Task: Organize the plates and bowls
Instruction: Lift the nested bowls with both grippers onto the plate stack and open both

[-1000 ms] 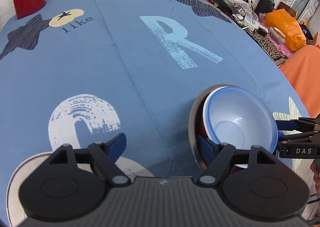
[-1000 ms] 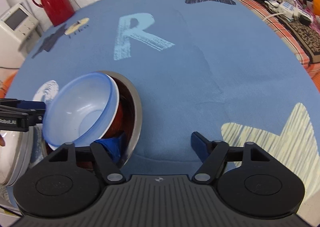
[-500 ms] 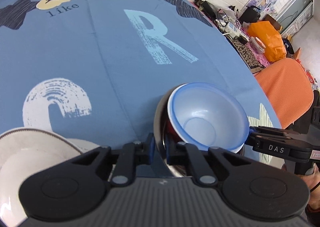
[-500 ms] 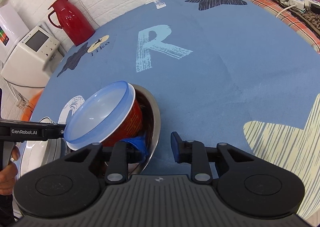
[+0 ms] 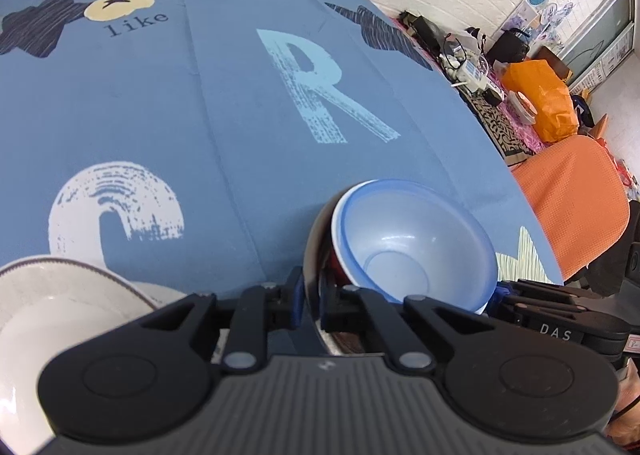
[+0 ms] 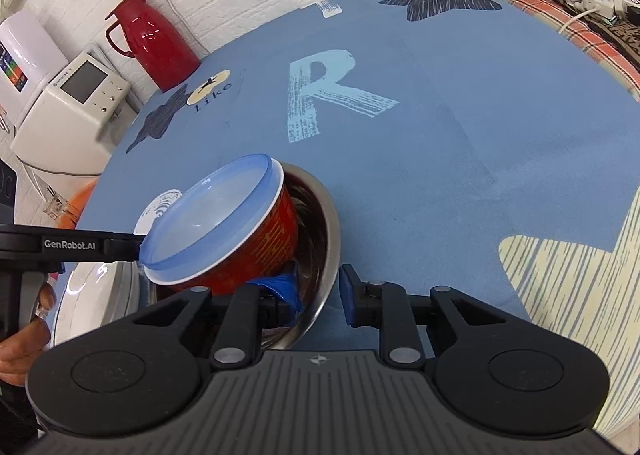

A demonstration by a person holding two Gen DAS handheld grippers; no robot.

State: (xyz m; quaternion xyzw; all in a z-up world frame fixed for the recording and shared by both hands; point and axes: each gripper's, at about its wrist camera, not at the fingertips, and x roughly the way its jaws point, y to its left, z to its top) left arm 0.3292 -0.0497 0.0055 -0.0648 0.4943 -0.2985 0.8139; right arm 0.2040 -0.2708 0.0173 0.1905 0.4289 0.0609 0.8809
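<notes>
The left gripper [image 5: 310, 305] is pinched tight on the near rim of the steel bowl [image 5: 314, 255], one finger inside the rim and one outside. The right gripper [image 6: 320, 293] straddles the opposite rim of the same steel bowl [image 6: 326, 231], its fingers close on either side, though the view does not settle whether the pads actually press the metal. Nested inside the steel bowl, tilted toward the left gripper, sits a red bowl [image 6: 272, 243] with a pale blue bowl [image 5: 412, 243] stacked in it. Just beside the left gripper, to its left, lies a white plate [image 5: 60, 307] on the blue tabletop [image 5: 200, 103]. Well beyond both grippers, a red thermos [image 6: 154, 43] stands at the tabletop's far edge.
</notes>
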